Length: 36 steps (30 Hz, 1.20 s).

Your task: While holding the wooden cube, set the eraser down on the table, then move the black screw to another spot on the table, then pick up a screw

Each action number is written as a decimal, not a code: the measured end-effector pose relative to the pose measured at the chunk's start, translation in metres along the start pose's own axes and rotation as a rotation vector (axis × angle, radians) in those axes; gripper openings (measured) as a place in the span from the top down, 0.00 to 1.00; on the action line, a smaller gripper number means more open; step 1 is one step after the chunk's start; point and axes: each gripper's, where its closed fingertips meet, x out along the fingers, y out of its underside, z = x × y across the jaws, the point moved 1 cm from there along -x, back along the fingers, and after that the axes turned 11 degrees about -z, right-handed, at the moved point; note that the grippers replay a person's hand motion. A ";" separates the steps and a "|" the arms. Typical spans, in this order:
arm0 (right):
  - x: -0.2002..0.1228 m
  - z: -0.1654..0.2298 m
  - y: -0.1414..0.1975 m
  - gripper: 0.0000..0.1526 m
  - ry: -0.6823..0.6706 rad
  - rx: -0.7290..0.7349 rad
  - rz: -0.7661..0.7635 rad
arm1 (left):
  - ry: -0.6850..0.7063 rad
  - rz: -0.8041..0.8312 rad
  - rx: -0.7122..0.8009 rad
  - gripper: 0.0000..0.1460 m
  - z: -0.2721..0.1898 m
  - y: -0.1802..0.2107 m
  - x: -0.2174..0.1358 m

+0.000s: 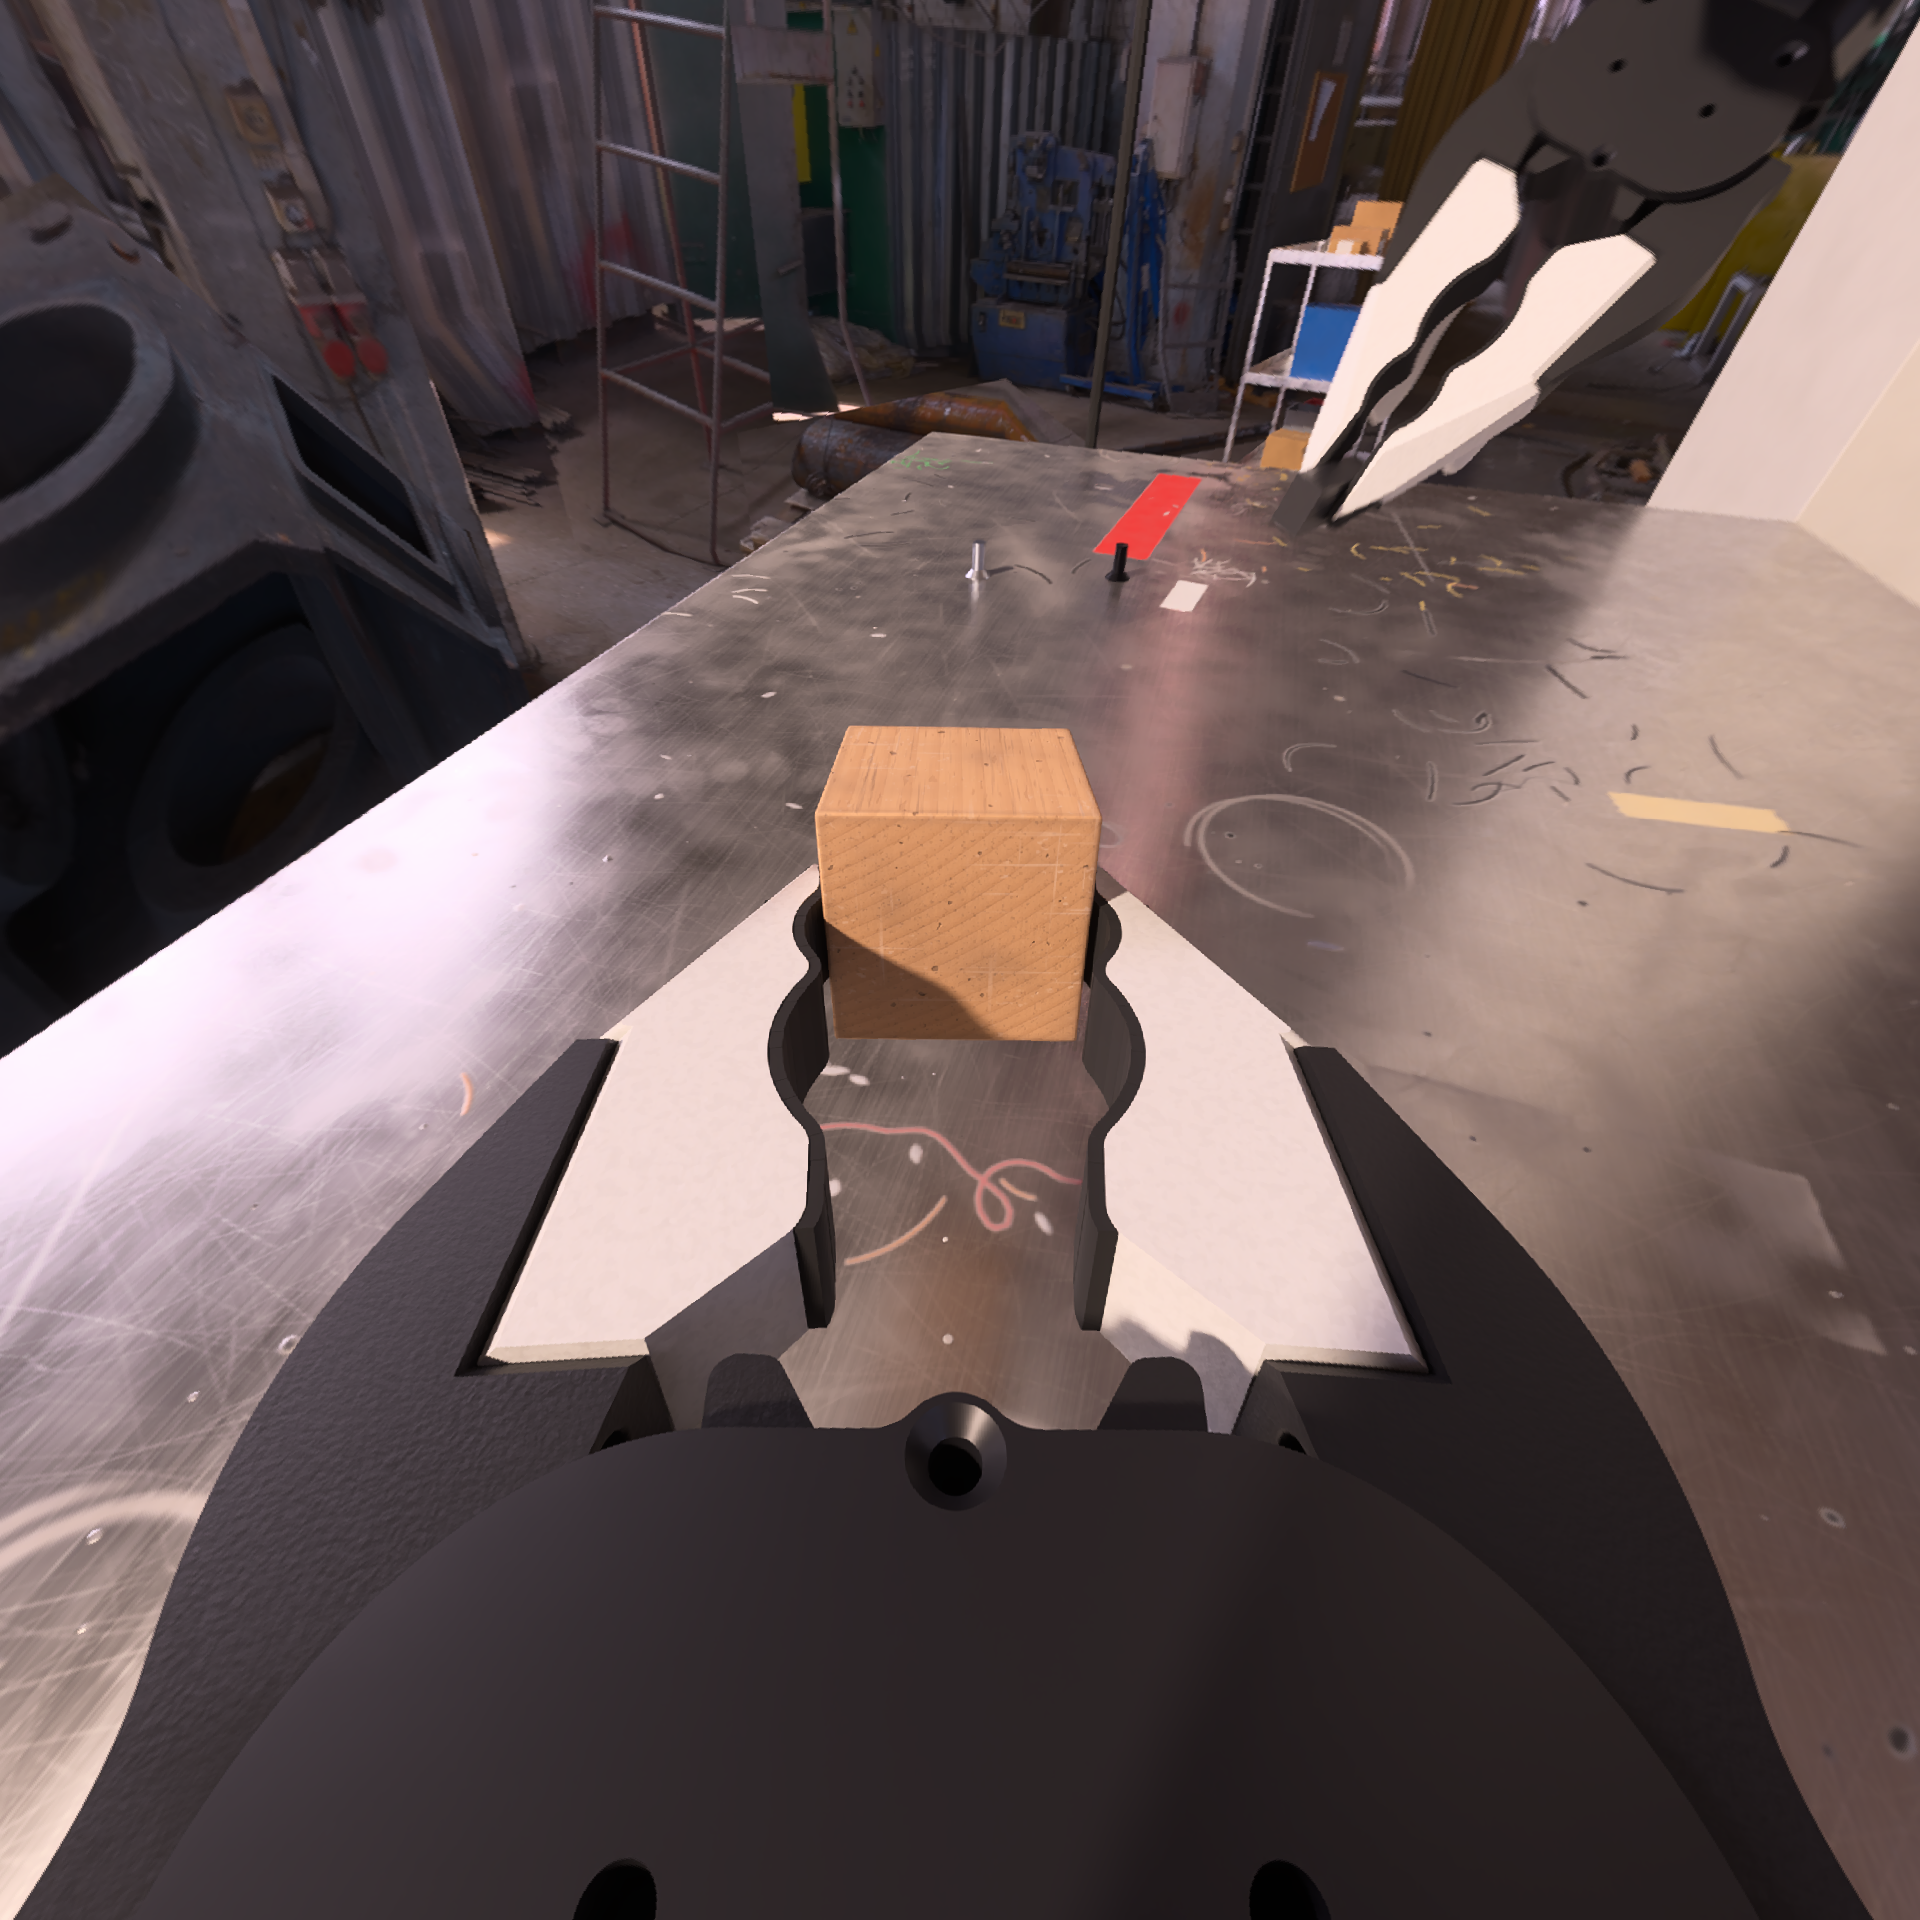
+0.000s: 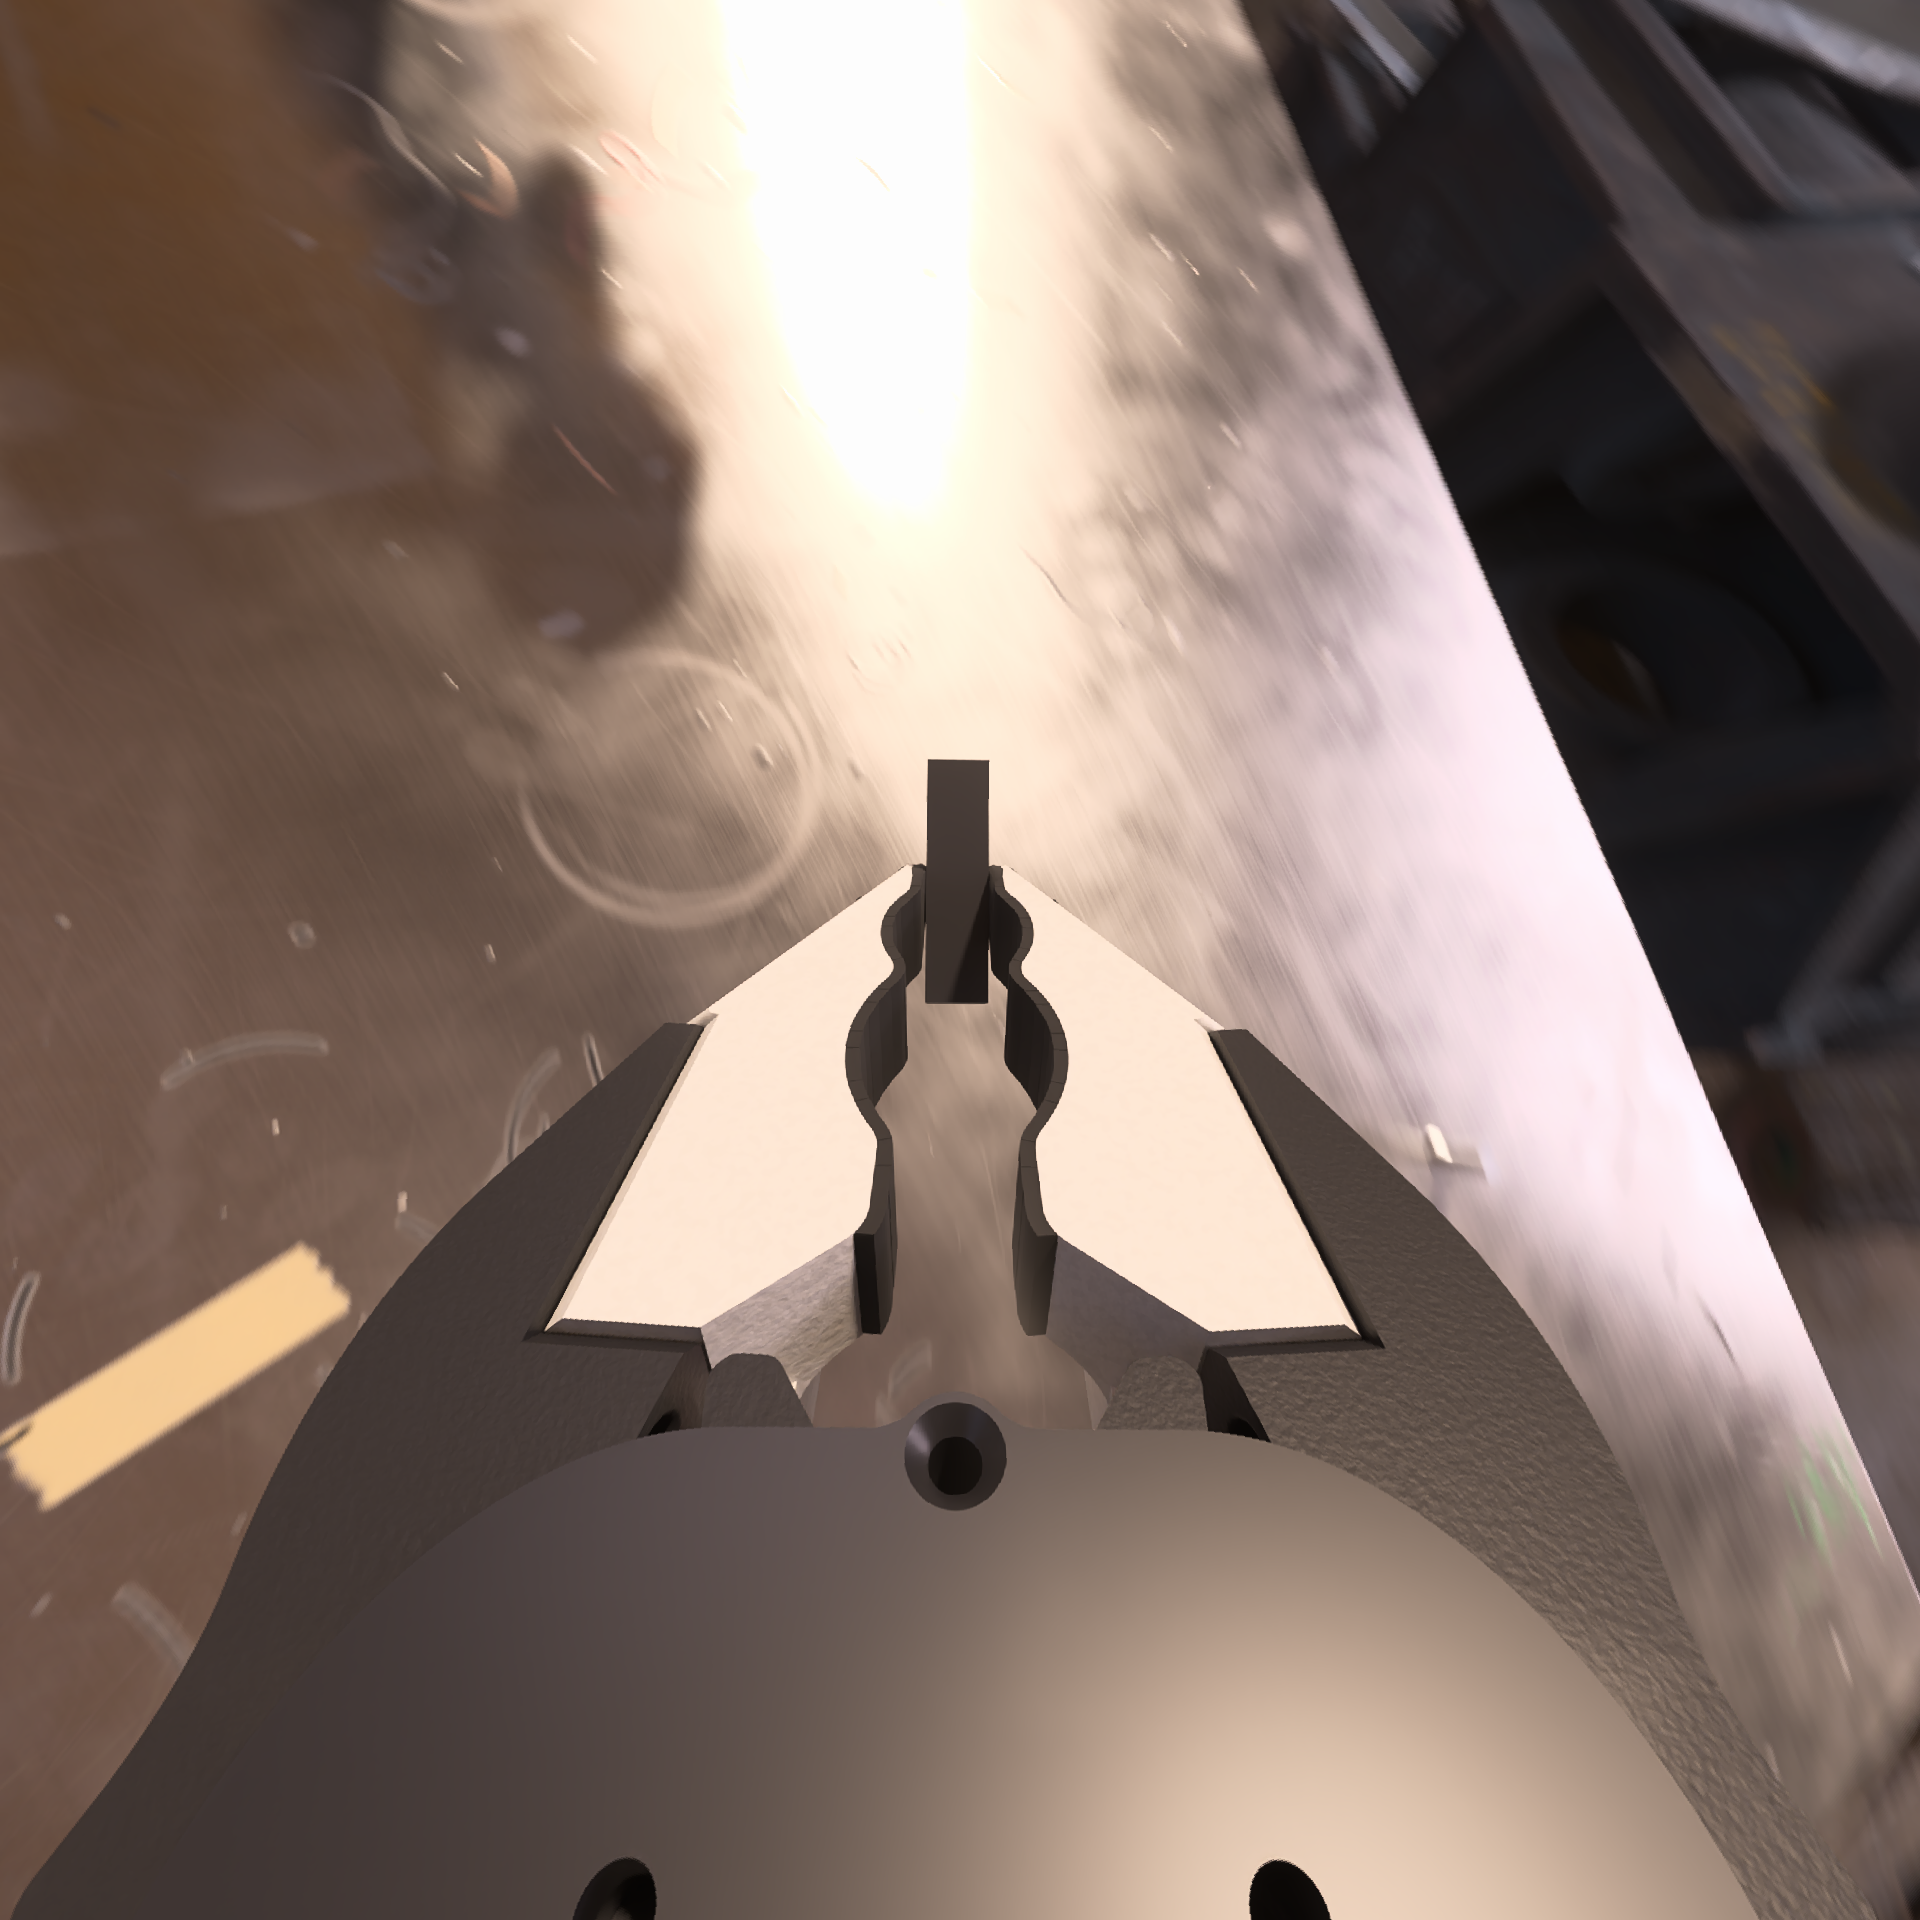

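Note:
My left gripper (image 1: pixel 956 914) is shut on the wooden cube (image 1: pixel 958 883) and holds it above the scratched metal table (image 1: pixel 416 987). My right gripper (image 2: pixel 956 883) is shut on a dark flat eraser (image 2: pixel 956 873) that stands up between its tips. In the left wrist view the right gripper (image 1: pixel 1325 504) hangs at the far right with the eraser (image 1: pixel 1304 504) low over the table. A black screw (image 1: pixel 1118 563) and a silver screw (image 1: pixel 977 561) stand upright on the far part of the table.
A red strip (image 1: pixel 1148 514) and a small white patch (image 1: pixel 1182 595) lie by the black screw. A yellow tape strip (image 1: pixel 1694 812) lies at right, also in the right wrist view (image 2: pixel 177 1371). The table's left edge drops to machinery. A pale wall (image 1: pixel 1808 343) stands far right.

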 end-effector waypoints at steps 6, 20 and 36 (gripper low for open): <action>0.099 0.040 -0.002 0.93 -0.373 0.147 -0.032 | -0.056 0.036 0.071 0.68 0.012 0.005 -0.009; 0.102 0.066 0.018 0.93 -0.399 0.100 0.011 | -0.015 0.065 -0.013 0.68 0.014 0.010 -0.009; 0.054 -0.025 0.036 0.59 -0.081 0.164 -0.043 | -0.008 0.058 -0.039 0.68 0.015 0.009 -0.011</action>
